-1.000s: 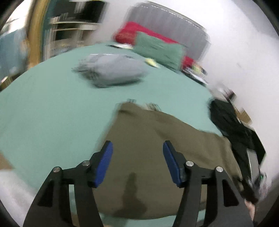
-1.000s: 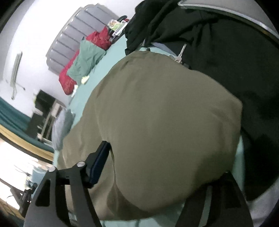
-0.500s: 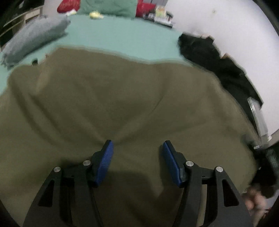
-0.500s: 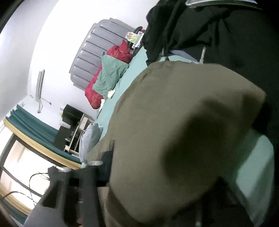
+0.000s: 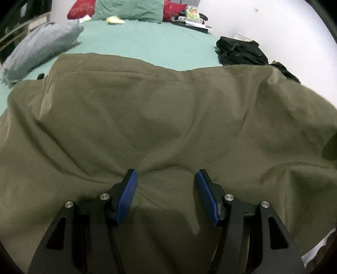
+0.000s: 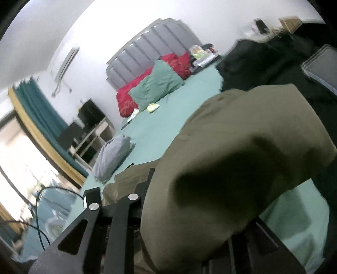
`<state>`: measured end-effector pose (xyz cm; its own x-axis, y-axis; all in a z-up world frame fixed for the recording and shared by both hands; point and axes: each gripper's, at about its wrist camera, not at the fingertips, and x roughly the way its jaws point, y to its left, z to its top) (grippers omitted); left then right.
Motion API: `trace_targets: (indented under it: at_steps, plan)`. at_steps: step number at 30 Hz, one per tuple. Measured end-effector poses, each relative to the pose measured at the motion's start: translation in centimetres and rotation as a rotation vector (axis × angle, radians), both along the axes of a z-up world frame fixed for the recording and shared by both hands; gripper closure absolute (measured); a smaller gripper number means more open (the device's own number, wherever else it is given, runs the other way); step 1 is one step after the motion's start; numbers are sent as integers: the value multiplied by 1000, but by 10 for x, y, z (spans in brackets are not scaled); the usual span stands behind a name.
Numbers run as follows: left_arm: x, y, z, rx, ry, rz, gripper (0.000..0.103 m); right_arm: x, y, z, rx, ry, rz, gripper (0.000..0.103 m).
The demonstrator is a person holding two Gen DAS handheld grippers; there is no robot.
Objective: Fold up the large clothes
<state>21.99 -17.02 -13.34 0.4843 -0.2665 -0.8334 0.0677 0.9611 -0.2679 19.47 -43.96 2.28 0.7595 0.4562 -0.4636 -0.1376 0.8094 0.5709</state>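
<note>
A large olive-green garment (image 5: 160,118) lies spread over the teal bed sheet (image 5: 147,44) and fills most of the left wrist view. My left gripper (image 5: 166,196) is open, its blue pads (image 5: 127,195) resting on the cloth with nothing between them. In the right wrist view a bunched fold of the same olive garment (image 6: 242,160) drapes over my right gripper (image 6: 189,221) and hides its fingertips; the jaws look closed on the cloth.
A folded grey garment (image 5: 40,48) lies at the left of the bed. Green and red pillows (image 5: 130,9) sit by the grey headboard (image 6: 151,44). A black clothes pile (image 5: 242,51) lies at the right edge. Shelves and a curtain (image 6: 40,113) stand to the left.
My left gripper has come down low onto the olive garment, which now fills its view. My right gripper has lifted and tilted, carrying the bunched cloth; more of the room shows.
</note>
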Motion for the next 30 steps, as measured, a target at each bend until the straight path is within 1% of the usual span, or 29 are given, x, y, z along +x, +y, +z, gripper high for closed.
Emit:
trace_targets:
  at_steps: [3, 4, 7, 9, 10, 11, 13, 14, 16, 19, 21, 24, 25, 26, 27, 28, 29, 30]
  plan:
    - [-5, 15, 10, -82, 44, -35, 41, 1, 29, 22, -89, -26, 28, 81]
    - [-8, 23, 14, -109, 48, -48, 41, 2, 40, 29, -120, -36, 41, 81]
    - [-23, 52, 31, -136, 11, -57, 41, 3, 74, 45, -215, -60, 84, 81]
    - [-34, 78, 45, -125, -30, -54, 41, 4, 97, 51, -258, -66, 116, 81]
    - [-39, 89, 50, -106, -50, -49, 41, 5, 111, 54, -281, -67, 140, 81]
    - [-47, 106, 58, -71, -84, -42, 41, 5, 125, 56, -301, -67, 164, 81]
    - [-57, 130, 68, -33, -127, -33, 41, 7, 151, 55, -341, -65, 208, 81]
    - [-64, 148, 73, -17, -150, -25, 41, 7, 167, 53, -365, -61, 236, 81]
    - [-73, 174, 78, -6, -168, -3, 41, 8, 195, 46, -396, -46, 288, 81]
    - [-83, 216, 74, -15, -170, 46, 41, 11, 239, 25, -459, 1, 370, 81]
    - [-87, 249, 68, -31, -151, 110, 41, 9, 268, 7, -528, 34, 431, 81]
    - [-92, 290, 55, -93, -117, 225, 41, 2, 303, -22, -648, 104, 513, 74]
    - [-95, 300, 52, -111, -110, 253, 41, -1, 311, -29, -674, 114, 542, 64]
    - [-97, 311, 51, -131, -102, 279, 41, -8, 322, -37, -700, 112, 599, 44]
    - [-97, 318, 51, -142, -100, 299, 41, -15, 330, -41, -709, 104, 648, 31]
    - [-100, 325, 52, -150, -101, 317, 41, -22, 336, -44, -719, 91, 694, 14]
    - [-101, 332, 55, -164, -109, 332, 41, -33, 345, -47, -755, 57, 737, 7]
    - [-100, 335, 57, -174, -116, 336, 41, -39, 349, -49, -787, 29, 749, 7]
